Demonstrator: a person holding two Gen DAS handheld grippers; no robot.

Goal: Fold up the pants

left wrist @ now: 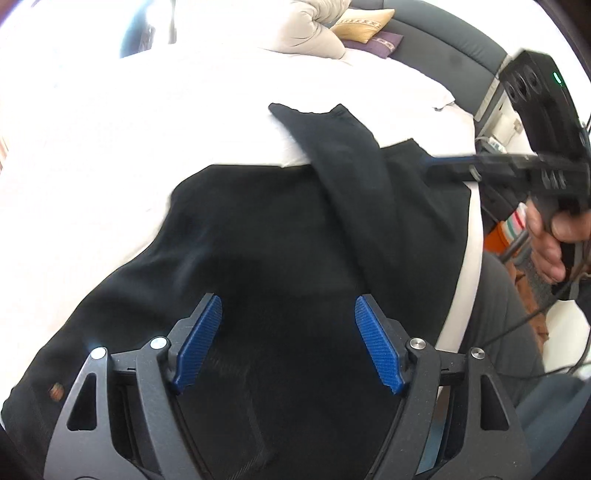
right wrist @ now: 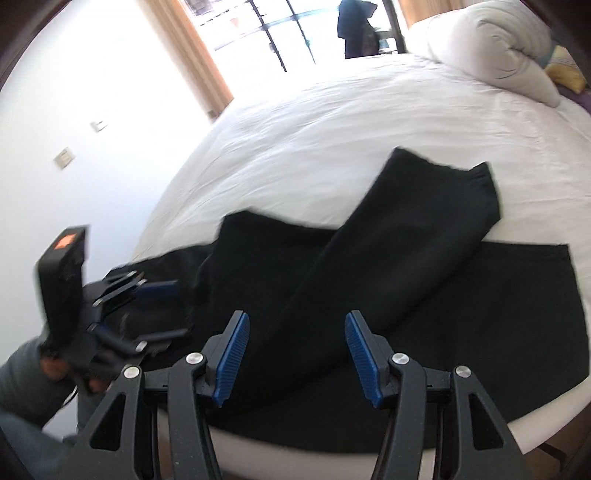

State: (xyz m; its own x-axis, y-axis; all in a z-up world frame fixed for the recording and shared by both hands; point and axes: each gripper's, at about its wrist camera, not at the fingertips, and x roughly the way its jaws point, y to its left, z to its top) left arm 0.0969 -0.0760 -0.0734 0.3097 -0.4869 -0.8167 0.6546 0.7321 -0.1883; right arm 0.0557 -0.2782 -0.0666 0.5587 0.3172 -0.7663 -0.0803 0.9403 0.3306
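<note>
Black pants (left wrist: pixel 266 243) lie along the near edge of a white bed (left wrist: pixel 166 110). One leg (left wrist: pixel 343 155) is flipped diagonally across the other, its hem toward the bed's middle; it also shows in the right wrist view (right wrist: pixel 406 236). My left gripper (left wrist: pixel 288 343) is open and empty above the waist part, where a small brown button (left wrist: pixel 56 391) shows. My right gripper (right wrist: pixel 295 350) is open and empty above the crossed leg near the bed edge. In the left wrist view the right gripper (left wrist: pixel 443 164) appears blurred at the right, over the lower leg.
A rolled cream duvet (right wrist: pixel 491 48) and yellow and purple cushions (left wrist: pixel 364 26) lie at the head of the bed. A grey headboard (left wrist: pixel 443 40) curves behind. A window with curtains (right wrist: pixel 258 33) is beyond the bed. My grey-trousered knee (left wrist: pixel 491 317) is by the bed edge.
</note>
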